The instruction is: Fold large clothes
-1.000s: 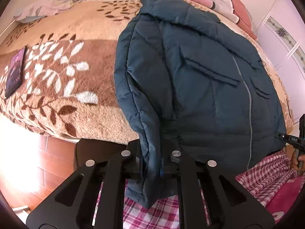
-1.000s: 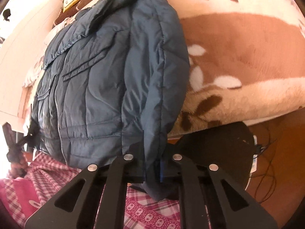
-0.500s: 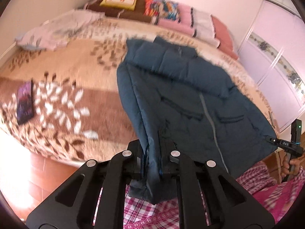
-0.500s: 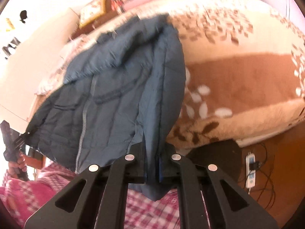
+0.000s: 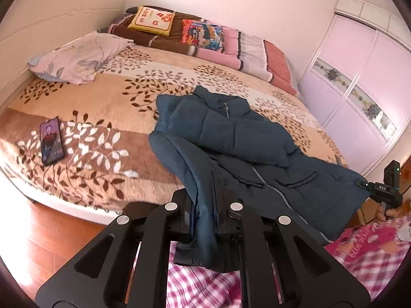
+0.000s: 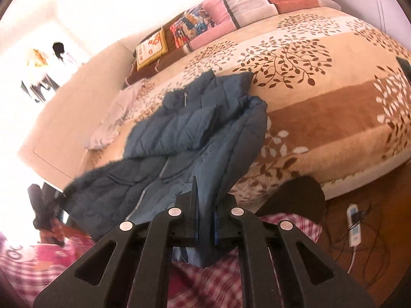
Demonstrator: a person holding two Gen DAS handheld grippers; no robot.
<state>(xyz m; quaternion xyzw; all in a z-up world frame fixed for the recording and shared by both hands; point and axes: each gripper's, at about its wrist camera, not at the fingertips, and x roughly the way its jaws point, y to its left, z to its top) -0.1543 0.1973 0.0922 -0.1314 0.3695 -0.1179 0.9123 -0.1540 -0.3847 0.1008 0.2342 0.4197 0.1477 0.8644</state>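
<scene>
A dark blue quilted jacket (image 5: 246, 151) with a front zipper stretches from the bed toward me, its collar end resting on the blanket and its hem lifted. My left gripper (image 5: 204, 220) is shut on one hem corner, with fabric hanging below the jaws. In the right wrist view the same jacket (image 6: 195, 138) runs up onto the bed, and my right gripper (image 6: 204, 220) is shut on the other hem corner. The right gripper also shows at the far right of the left wrist view (image 5: 385, 192), pinching the jacket's edge.
The bed (image 5: 108, 97) has a beige and brown leaf-patterned blanket, a phone (image 5: 51, 141) near its left edge, and pillows (image 5: 205, 36) at the head. A wardrobe (image 5: 359, 89) stands to the right. A power strip (image 6: 354, 228) lies on the wood floor. Pink checked clothing (image 5: 200, 282) is below.
Both grippers have risen and pulled back, lifting the jacket's hem off the bed edge. The jacket now looks farther away and stretched, and much more of the bed and room is in view.
</scene>
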